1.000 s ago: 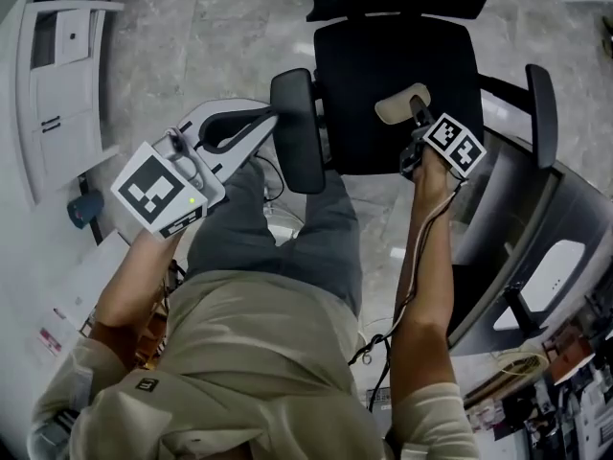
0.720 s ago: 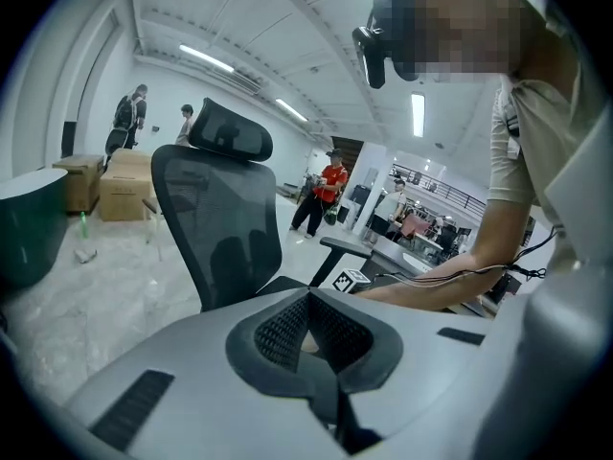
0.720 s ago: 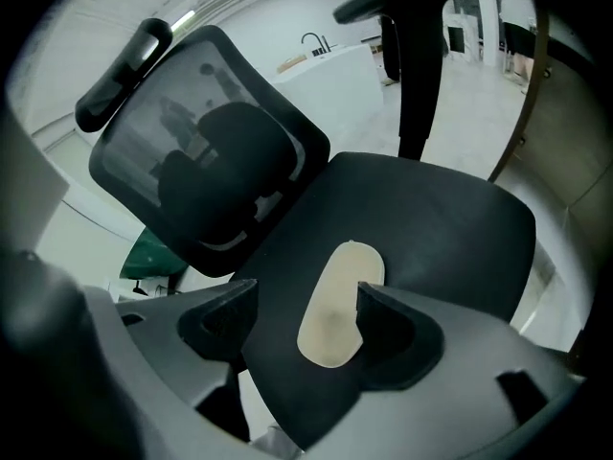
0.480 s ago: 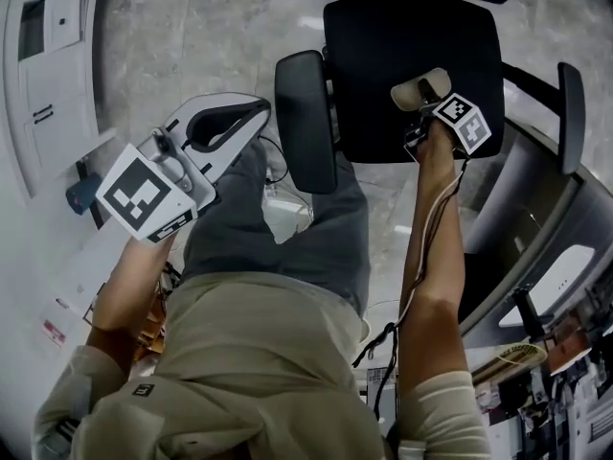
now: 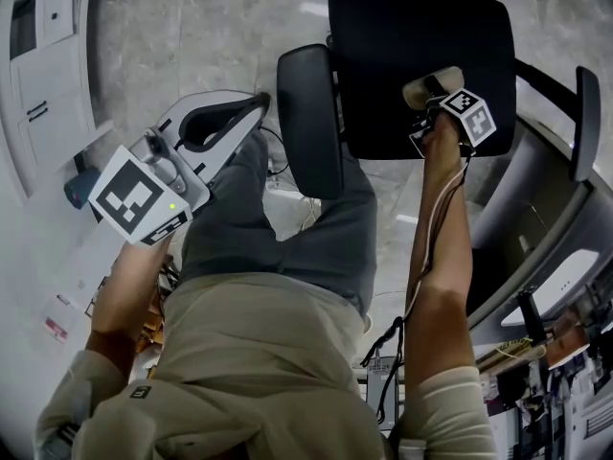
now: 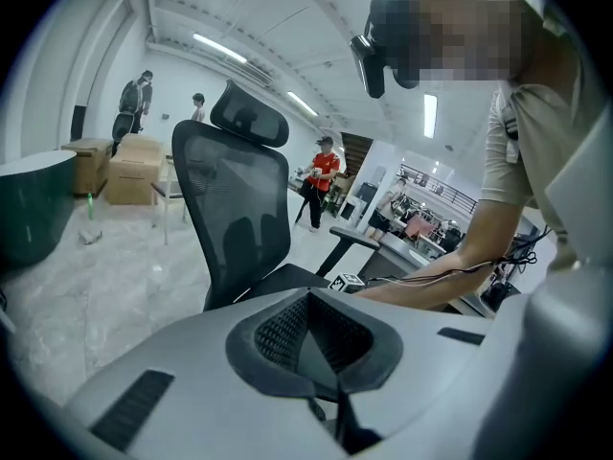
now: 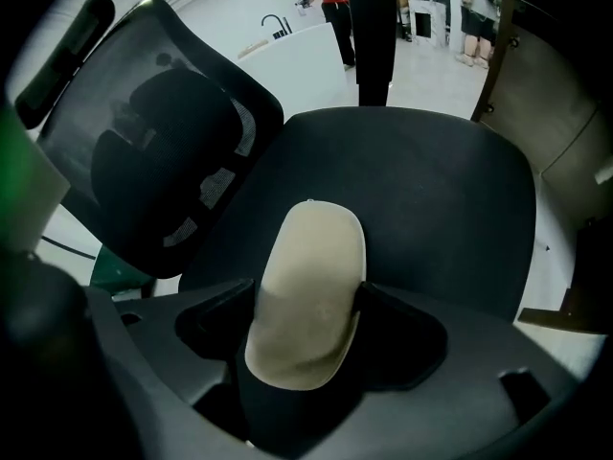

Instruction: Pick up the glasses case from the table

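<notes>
In the head view, the glasses case [image 5: 428, 86] is a pale beige, rounded oval. It lies far right over the black chair seat [image 5: 402, 36], between the jaws of the right gripper [image 5: 427, 102]. The left gripper [image 5: 260, 105], of smooth grey plastic, hangs at left beside the padded armrest [image 5: 308, 118].

In the left gripper view, its jaws meet with nothing between them, facing a mesh backrest [image 6: 230, 209].

In the right gripper view, the case's shell looks matte and domed. The black jaws have just been opening, yet both still lie against its long sides.
</notes>
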Motion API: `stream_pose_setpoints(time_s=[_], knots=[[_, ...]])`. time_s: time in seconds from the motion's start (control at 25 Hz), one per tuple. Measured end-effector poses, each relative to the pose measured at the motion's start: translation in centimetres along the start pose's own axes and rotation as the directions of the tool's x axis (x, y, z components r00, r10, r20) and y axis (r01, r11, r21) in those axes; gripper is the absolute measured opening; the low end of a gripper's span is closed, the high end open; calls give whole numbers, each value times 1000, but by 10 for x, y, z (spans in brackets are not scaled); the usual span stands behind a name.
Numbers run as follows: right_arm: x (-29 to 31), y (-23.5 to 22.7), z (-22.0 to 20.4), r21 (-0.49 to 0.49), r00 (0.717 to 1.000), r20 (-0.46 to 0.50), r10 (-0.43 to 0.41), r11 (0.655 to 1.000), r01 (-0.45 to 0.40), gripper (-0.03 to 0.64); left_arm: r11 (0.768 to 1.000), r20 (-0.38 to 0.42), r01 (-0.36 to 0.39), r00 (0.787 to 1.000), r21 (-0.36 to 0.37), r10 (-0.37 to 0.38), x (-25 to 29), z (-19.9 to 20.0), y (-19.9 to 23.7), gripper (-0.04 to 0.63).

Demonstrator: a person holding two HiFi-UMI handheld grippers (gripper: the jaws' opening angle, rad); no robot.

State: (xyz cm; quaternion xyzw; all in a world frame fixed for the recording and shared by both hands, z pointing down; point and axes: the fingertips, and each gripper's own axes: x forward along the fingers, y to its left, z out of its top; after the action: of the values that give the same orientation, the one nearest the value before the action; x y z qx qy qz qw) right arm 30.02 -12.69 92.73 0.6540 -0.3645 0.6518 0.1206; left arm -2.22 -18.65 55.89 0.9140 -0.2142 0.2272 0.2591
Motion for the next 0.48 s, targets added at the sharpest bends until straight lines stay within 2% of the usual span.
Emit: stream_pose_setpoints(time_s=[0.24, 0.36, 0.48], knots=[[6, 2, 0, -8, 998, -10, -54, 998, 54, 322, 1000, 1, 2, 1000, -10, -2, 1, -6, 5, 14], [9, 3, 0, -36, 992, -18, -122, 992, 121, 324, 1000, 5, 2, 1000, -13, -2, 0, -7, 7, 15], [10, 7, -2, -89, 980, 14, -201, 976, 201, 333, 1000, 10, -1, 1000, -17, 1, -2, -6, 8, 14]])
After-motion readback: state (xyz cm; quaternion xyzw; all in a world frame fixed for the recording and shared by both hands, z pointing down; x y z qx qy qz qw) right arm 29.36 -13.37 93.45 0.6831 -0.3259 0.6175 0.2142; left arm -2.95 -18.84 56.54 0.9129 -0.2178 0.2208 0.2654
